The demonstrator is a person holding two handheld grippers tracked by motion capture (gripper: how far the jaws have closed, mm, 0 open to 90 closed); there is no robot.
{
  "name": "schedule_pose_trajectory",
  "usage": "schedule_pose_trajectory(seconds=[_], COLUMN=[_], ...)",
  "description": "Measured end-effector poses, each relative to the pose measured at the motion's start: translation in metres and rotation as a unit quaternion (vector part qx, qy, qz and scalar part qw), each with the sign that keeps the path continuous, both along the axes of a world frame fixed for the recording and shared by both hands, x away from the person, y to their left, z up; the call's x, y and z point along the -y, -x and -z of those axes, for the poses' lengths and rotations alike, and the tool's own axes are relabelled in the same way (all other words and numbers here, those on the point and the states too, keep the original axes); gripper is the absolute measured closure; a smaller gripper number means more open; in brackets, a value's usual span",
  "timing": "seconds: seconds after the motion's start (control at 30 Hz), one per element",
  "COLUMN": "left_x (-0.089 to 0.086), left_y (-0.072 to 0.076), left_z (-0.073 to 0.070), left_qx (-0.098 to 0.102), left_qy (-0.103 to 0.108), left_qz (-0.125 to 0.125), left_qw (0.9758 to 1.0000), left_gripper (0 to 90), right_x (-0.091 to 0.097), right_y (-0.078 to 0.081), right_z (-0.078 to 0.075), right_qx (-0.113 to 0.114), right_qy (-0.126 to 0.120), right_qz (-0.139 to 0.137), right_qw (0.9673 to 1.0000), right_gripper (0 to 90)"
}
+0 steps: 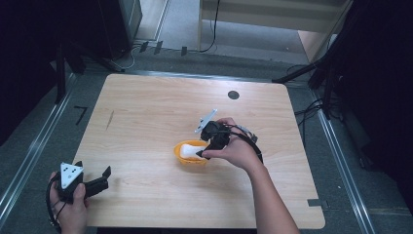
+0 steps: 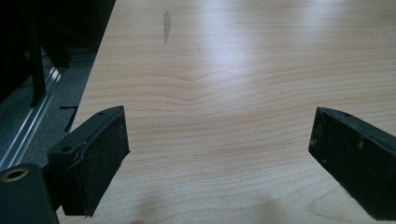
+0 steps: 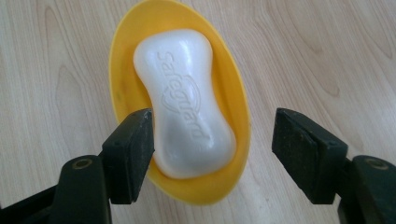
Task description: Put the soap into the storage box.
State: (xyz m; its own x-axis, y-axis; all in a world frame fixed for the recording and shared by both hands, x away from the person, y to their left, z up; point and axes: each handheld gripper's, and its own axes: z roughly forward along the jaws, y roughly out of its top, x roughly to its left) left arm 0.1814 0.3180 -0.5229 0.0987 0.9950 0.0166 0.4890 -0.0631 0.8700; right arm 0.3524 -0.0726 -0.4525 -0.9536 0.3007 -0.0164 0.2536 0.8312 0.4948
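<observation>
At frame centre we see a white soap bar (image 3: 184, 100) lying in a yellow dish (image 3: 233, 93). The right gripper (image 3: 212, 149) hovers spread above; the left gripper (image 2: 219, 158) idles spread. We judge the bar rigid, slick, best pinched at its waist.

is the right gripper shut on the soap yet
No, the right gripper is open: its fingers stand wide apart around the white soap, which lies in the yellow dish.
</observation>
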Motion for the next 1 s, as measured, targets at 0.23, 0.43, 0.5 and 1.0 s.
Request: schedule_pose_trajectory(seconds=[0.23, 0.43, 0.5, 1.0], left_x=[0.0, 0.0, 0.0, 0.001], left_y=[0.0, 0.0, 0.0, 0.001], left_z=[0.0, 0.0, 0.0, 0.0], left_qx=[0.0, 0.0, 0.0, 0.003], left_qy=[-0.002, -0.005, -0.005, -0.01], left_qz=[0.0, 0.001, 0.001, 0.001], left_qw=[1.0, 1.0, 1.0, 0.9999], left_gripper=[5.5, 5.6, 5.5, 5.6], right_x=[0.015, 0.034, 0.042, 0.083], right_y=[0.001, 0.005, 0.006, 0.027], right_z=[0.004, 0.011, 0.012, 0.041], right_qx=[-0.007, -0.01, -0.014, -0.014], right_qy=[-0.007, -0.023, -0.034, -0.047], right_qz=[0.031, 0.058, 0.069, 0.142], right_qw=[0.9995, 0.998, 0.9969, 0.9887], right_gripper=[27.7, 24.8, 23.9, 12.7])
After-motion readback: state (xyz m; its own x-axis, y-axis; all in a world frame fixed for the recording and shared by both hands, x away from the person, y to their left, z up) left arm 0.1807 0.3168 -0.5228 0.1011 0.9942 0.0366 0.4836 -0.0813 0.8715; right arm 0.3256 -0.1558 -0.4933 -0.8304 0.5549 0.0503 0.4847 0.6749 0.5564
